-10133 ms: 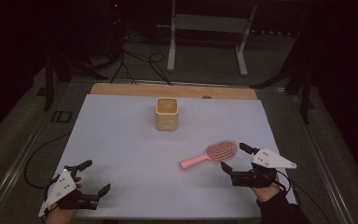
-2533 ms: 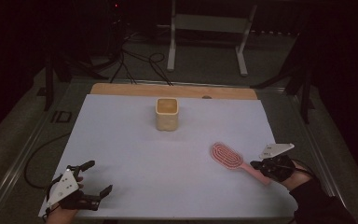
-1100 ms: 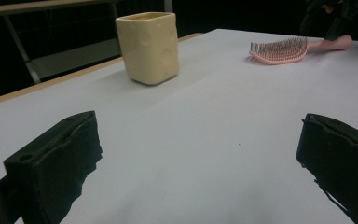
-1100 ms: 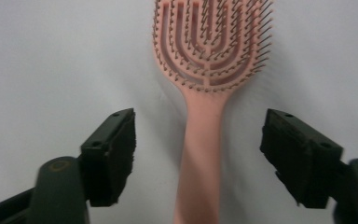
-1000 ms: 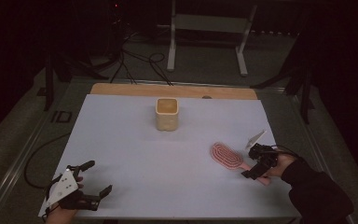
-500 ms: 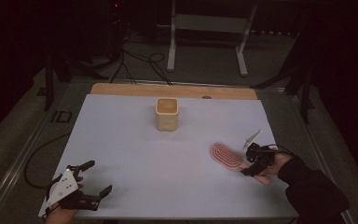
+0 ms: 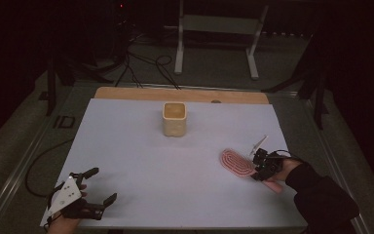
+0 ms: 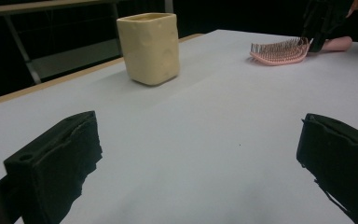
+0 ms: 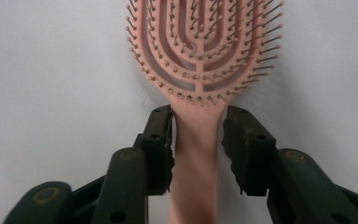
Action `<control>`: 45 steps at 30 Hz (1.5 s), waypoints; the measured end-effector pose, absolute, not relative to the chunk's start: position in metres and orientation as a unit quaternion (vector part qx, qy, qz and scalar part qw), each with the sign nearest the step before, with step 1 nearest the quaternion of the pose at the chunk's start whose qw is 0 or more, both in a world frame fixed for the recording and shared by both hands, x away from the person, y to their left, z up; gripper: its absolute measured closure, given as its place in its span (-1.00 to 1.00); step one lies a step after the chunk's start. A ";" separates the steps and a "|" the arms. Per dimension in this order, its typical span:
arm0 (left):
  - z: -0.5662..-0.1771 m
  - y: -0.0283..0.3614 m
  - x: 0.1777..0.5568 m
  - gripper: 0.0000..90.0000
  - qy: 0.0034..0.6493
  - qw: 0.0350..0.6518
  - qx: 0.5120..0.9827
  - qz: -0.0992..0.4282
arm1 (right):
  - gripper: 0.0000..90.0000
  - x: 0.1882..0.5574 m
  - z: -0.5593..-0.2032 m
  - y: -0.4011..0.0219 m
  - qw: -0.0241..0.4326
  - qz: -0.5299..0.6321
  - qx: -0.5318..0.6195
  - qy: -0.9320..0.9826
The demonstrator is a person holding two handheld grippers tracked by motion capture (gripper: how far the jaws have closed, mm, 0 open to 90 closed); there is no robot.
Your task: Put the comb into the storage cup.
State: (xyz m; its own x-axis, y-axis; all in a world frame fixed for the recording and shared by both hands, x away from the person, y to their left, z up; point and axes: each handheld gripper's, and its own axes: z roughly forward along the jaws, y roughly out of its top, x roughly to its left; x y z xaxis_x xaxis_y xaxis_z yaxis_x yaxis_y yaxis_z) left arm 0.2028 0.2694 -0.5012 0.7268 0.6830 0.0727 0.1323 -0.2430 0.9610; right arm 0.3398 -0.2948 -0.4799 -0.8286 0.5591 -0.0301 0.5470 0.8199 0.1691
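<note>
The white surface sits in a dark room with cables and a metal stand on the floor behind it, and I see a cream cup upright in the upper middle of the high view. My left tool rests at the lower left of that frame, its jaws spread wide with only bare surface between them. At the right of the frame my right tool has its jaws on either side of the pink hairbrush's handle, just below the bristled head; the left jaw touches, a slight gap shows at the right, and the brush lies bristles-up.
</note>
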 end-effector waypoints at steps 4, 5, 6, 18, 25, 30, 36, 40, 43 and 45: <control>-0.501 0.270 0.203 -1.00 0.272 0.552 0.748 0.250 | 0.45 0.340 -0.482 -0.292 0.044 0.068 0.289 0.954; -0.501 0.270 0.203 -1.00 0.273 0.552 0.747 0.250 | 0.46 0.340 -0.482 -0.291 0.043 0.067 0.290 0.954; -0.501 0.270 0.203 -1.00 0.273 0.552 0.747 0.250 | 0.47 0.340 -0.483 -0.290 0.044 0.066 0.289 0.954; -0.502 0.270 0.203 -1.00 0.273 0.551 0.748 0.251 | 0.56 0.335 -0.489 -0.290 0.053 0.061 0.298 0.951; -0.501 0.270 0.203 -1.00 0.274 0.552 0.746 0.254 | 0.57 0.334 -0.488 -0.291 0.057 0.064 0.299 0.950; -0.501 0.270 0.203 -1.00 0.275 0.551 0.746 0.253 | 0.57 0.334 -0.487 -0.292 0.057 0.078 0.297 0.950; -0.500 0.270 0.202 -1.00 0.274 0.553 0.745 0.254 | 0.57 0.335 -0.475 -0.291 0.068 0.103 0.293 0.948; -0.501 0.270 0.202 -1.00 0.273 0.552 0.746 0.252 | 0.57 0.337 -0.466 -0.292 0.073 0.128 0.303 0.941; -0.501 0.270 0.202 -1.00 0.275 0.552 0.746 0.251 | 0.57 0.338 -0.462 -0.290 0.083 0.135 0.302 0.940; -0.501 0.270 0.202 -1.00 0.274 0.552 0.746 0.252 | 0.57 0.339 -0.458 -0.288 0.084 0.151 0.303 0.937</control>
